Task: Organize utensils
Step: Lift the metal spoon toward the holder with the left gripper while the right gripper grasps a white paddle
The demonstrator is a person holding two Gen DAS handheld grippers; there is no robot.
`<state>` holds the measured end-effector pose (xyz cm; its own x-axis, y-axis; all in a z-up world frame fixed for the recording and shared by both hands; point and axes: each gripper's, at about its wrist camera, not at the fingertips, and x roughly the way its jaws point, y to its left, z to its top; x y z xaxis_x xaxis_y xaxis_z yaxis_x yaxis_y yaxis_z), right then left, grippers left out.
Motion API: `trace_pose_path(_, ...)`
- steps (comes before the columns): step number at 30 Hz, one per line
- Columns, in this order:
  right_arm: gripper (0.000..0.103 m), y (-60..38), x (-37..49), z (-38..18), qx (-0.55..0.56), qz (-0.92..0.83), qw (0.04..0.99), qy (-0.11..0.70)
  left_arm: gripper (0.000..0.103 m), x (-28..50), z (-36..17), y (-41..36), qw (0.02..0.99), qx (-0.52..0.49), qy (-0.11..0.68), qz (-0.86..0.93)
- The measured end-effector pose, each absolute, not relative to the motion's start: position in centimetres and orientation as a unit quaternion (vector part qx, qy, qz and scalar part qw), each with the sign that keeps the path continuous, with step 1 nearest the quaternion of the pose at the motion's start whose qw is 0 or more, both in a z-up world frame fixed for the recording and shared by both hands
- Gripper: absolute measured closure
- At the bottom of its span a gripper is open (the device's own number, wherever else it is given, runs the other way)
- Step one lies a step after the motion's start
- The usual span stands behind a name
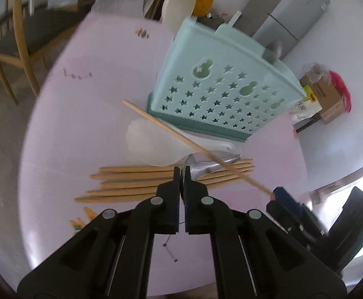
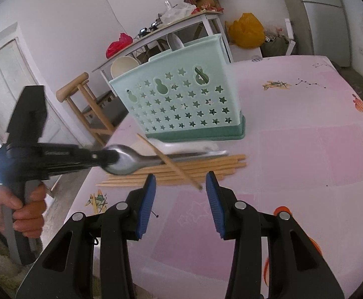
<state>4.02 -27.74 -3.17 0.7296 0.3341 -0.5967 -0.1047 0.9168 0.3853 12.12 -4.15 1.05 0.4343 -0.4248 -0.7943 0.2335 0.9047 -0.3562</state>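
A mint green utensil holder (image 1: 221, 84) with star holes stands on the pink tablecloth; it also shows in the right wrist view (image 2: 181, 102). My left gripper (image 1: 181, 170) is shut on a metal spoon (image 1: 206, 168), seen held by its bowl in the right wrist view (image 2: 124, 162). Several wooden chopsticks (image 1: 156, 177) lie in a bundle below the holder. One chopstick (image 1: 196, 147) lies slanted across them. A white plastic spoon (image 1: 151, 144) lies under it. My right gripper (image 2: 180, 182) is open, its fingers either side of the slanted chopstick's tip (image 2: 196, 185).
A wooden chair (image 1: 19, 39) stands off the table's left. A fridge (image 1: 288, 17) and cardboard boxes (image 1: 326, 94) are behind the holder. A side table (image 2: 171, 30) with bags stands by the wall. The holder contains a white spoon (image 2: 175, 41).
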Motion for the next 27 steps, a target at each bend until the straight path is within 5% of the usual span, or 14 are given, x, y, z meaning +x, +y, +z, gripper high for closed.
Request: trace_pose_path(27,0.062,-18.6,3.7,2.4,0.035,0.124,0.944,0.304,0.102,6.7,5.6,10.6,0.910,-0.185,0.348,-0.129)
